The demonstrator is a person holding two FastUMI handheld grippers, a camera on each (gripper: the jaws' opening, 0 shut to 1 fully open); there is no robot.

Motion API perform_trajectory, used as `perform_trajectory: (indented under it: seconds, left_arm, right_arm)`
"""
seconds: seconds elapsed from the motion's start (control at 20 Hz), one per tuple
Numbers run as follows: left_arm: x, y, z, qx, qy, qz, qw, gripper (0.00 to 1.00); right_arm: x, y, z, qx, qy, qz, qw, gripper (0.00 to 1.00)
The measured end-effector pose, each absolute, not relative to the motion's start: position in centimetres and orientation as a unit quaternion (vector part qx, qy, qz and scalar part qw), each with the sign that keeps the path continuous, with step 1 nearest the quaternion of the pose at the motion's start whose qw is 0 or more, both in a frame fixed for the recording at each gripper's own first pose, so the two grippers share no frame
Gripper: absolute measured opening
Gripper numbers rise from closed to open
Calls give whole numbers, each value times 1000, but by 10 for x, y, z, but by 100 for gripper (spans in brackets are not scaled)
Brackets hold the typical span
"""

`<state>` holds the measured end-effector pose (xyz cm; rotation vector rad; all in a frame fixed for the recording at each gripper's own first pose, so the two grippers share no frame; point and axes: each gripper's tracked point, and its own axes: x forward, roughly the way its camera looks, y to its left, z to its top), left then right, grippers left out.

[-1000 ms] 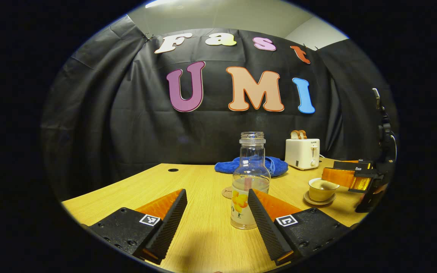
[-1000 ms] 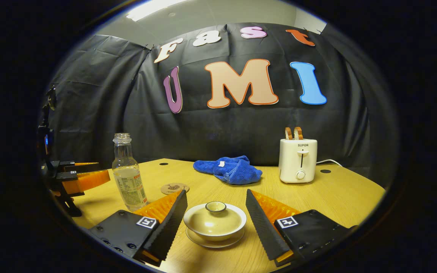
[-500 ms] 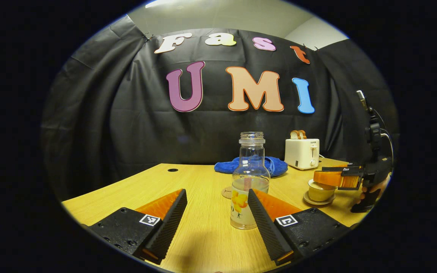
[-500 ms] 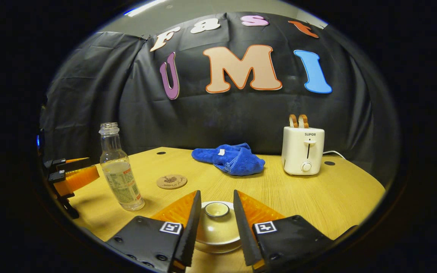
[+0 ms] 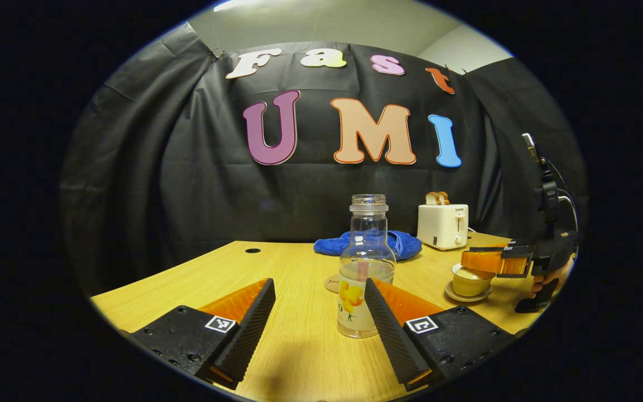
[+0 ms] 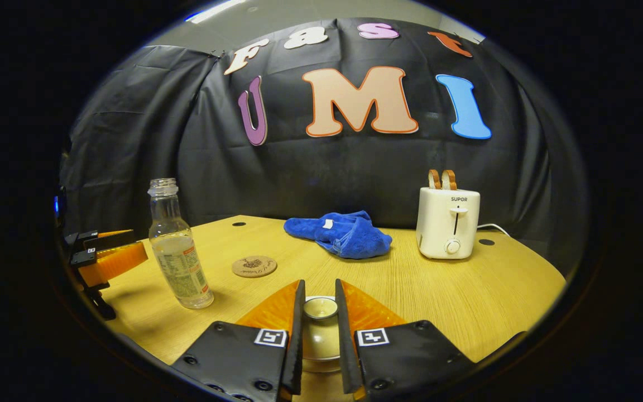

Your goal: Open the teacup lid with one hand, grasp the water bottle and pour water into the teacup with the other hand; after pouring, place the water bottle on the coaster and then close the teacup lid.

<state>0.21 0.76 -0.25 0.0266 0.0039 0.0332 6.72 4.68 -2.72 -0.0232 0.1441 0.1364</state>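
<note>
Right gripper view: my right gripper (image 6: pixel 320 335) is narrowed onto the teacup lid (image 6: pixel 320 308), both fingers against its knob. My left gripper (image 5: pixel 320 312) gapes wide, water bottle (image 5: pixel 366 268) standing at one o'clock.

Your left claw (image 5: pixel 317 312): two wedge fingers with ribbed inner faces, black blocky bases with screws, a square black-and-white marker on each. Your right claw (image 6: pixel 318 340): same build, markers on both bases; from the left gripper view a black handle, mast and cable rise behind it.
</note>
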Motion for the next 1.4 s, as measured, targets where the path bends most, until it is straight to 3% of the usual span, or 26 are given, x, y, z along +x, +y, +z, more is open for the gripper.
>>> perform_trajectory:
  seconds: [0.4,0.8,1.4]
  left_arm:
    - [5,-13,-1,14,2,-37,999,94]
    - [21,-32,-4,13,7,-74,997,94]
    - [65,-43,-37,11,109,-101,989,94]
  right_arm:
    - [55,35,-5,0,6,55,998,31]
    - [46,-1,-3,-1,2,-16,1000,31]
    - [30,-45,1,-5,-2,-105,994,31]
